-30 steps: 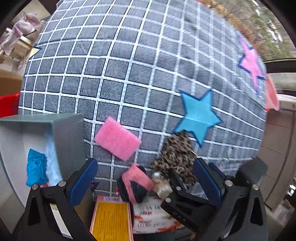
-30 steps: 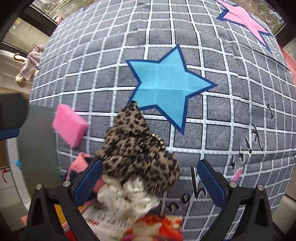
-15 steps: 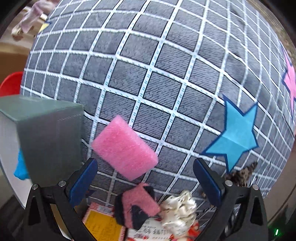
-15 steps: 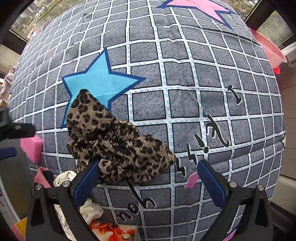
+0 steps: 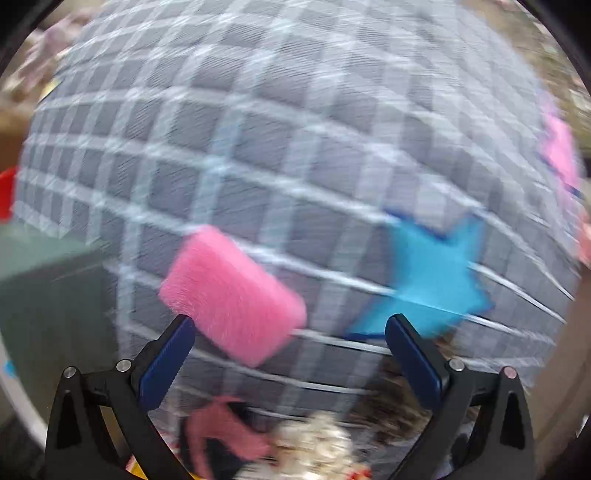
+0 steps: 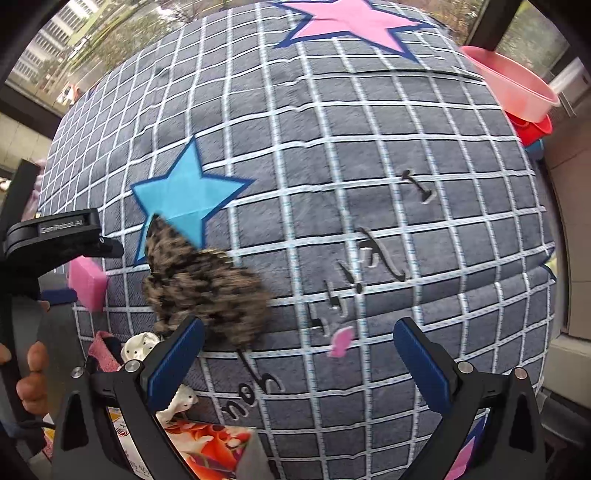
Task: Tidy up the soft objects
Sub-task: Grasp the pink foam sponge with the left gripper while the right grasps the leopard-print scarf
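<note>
Both hand-held grippers gape empty over a checked blanket.
The left hand-held gripper faces a pink sponge lying on the blanket; the right hand-held gripper has a leopard scrunchie just beside its left finger.

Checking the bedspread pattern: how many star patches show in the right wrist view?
2: a blue star left of centre, partly under the leopard cloth, and a pink star at the top.

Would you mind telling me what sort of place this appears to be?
Probably a room in a home: a checked star-print bedspread covers a bed or sofa, plastic basins sit beside a window.
</note>
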A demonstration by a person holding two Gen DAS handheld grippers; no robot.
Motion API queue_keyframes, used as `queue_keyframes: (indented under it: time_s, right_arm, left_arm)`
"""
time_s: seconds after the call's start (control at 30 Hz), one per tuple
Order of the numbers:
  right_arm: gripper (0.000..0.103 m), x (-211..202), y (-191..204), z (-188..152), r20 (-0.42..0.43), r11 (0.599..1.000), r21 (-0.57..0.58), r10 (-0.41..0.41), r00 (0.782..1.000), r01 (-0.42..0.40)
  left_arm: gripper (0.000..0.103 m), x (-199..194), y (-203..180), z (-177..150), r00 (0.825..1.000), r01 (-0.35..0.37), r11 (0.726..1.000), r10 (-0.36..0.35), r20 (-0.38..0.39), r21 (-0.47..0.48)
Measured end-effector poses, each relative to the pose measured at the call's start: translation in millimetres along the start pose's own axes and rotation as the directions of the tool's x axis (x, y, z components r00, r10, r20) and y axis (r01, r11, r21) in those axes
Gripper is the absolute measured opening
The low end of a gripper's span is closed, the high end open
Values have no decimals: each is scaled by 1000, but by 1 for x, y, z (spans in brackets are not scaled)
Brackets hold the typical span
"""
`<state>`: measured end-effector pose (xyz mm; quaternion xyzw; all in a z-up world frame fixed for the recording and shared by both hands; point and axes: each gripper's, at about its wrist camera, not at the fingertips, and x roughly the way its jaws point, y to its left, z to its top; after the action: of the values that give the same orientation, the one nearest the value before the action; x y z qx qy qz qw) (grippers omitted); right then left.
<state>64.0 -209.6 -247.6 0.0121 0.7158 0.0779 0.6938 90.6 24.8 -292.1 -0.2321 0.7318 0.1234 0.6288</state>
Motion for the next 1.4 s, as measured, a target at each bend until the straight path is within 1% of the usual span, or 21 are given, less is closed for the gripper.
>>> queue_keyframes:
  time_s: [0.03, 0.07, 0.17, 0.23, 0.3, 0.43, 0.5, 0.6, 0.67, 0.73, 0.87, 0.9, 1.0, 1.03, 1.07, 1.13, 1.2, 1.23, 1.3, 1.33, 1.4]
  right_arm:
    - [103, -1, -4, -1, 3, 1000, 6, -3, 1000, 3]
    - [103, -3, -10, 1, 3, 1000, 10, -2, 1000, 2]
    - [103, -5, -19, 7, -1, 1000, 16, 12, 1000, -12]
    - [103, -8, -20, 14, -2, 1000, -3, 25, 1000, -25]
    - [103, -6, -8, 19, -7, 998, -34, 44, 999, -45]
    - [103, -3, 19, 16, -5, 991, -110, 74, 997, -74]
    - [103, 1, 33, 15, -3, 985, -155, 76, 997, -75]
    - [103, 14, 55, 10, -14, 976, -208, 60, 998, -61]
    - [103, 25, 66, 11, -26, 970, -236, 44, 999, -49]
    - [103, 33, 71, 9, -37, 963, -268, 23, 999, -32]
    - [103, 47, 69, 5, -62, 951, -309, -34, 998, 13]
    - [103, 46, 68, 3, -46, 947, -321, -51, 998, 33]
    - [103, 52, 76, 4, -42, 937, -344, -85, 996, 65]
    - [103, 51, 74, 3, -43, 936, -345, -90, 995, 70]
    - [103, 53, 77, 4, -46, 937, -343, -92, 995, 71]
    - [103, 55, 83, 7, -53, 938, -340, -98, 994, 74]
    - [103, 50, 80, -5, -60, 938, -337, -103, 993, 77]
    - [103, 50, 82, -7, -65, 939, -335, -106, 992, 78]
    - [103, 58, 93, 0, -80, 941, -330, -112, 990, 80]
    - [103, 59, 94, -2, -92, 941, -329, -116, 989, 80]
    - [103, 67, 92, 11, -103, 941, -330, -119, 988, 79]
  left_arm:
    - [103, -8, -7, -3, 999, 18, 999, -19, 30, 29]
    - [103, -15, -11, -5, 998, 13, 999, -16, 61, 48]
    - [103, -21, -8, -8, 996, -27, 999, 23, 89, 41]
    - [103, -16, 0, -4, 996, -47, 999, 46, 71, 4]
    - [103, -7, 8, -1, 998, -41, 998, 42, 39, -40]
    - [103, 10, 21, -1, 997, -70, 994, 72, 21, -84]
    - [103, 24, 18, -8, 998, -69, 992, 70, 4, -107]
    - [103, 42, 23, -10, 998, -70, 990, 69, -16, -125]
    - [103, 57, 27, -5, 998, -67, 988, 64, -29, -136]
    - [103, 66, 26, -6, 998, -60, 987, 58, -17, -152]
    - [103, 74, 12, 3, 998, -65, 989, 63, -16, -133]
    - [103, 71, 6, 7, 998, -65, 989, 63, -18, -133]
    - [103, 72, -1, 20, 997, -68, 989, 64, -36, -129]
    - [103, 64, -3, 32, 997, -68, 989, 63, -40, -131]
    - [103, 65, -3, 36, 997, -68, 989, 63, -44, -131]
    - [103, 57, 12, 40, 997, -66, 989, 60, -51, -131]
    - [103, 49, 9, 55, 997, -66, 989, 60, -51, -134]
    - [103, 51, 16, 58, 997, -65, 989, 59, -48, -134]
    - [103, 46, 22, 56, 997, -65, 989, 60, -41, -134]
    - [103, 45, 22, 55, 997, -65, 989, 61, -38, -132]
    - [103, 40, 20, 47, 998, -66, 990, 63, -29, -127]
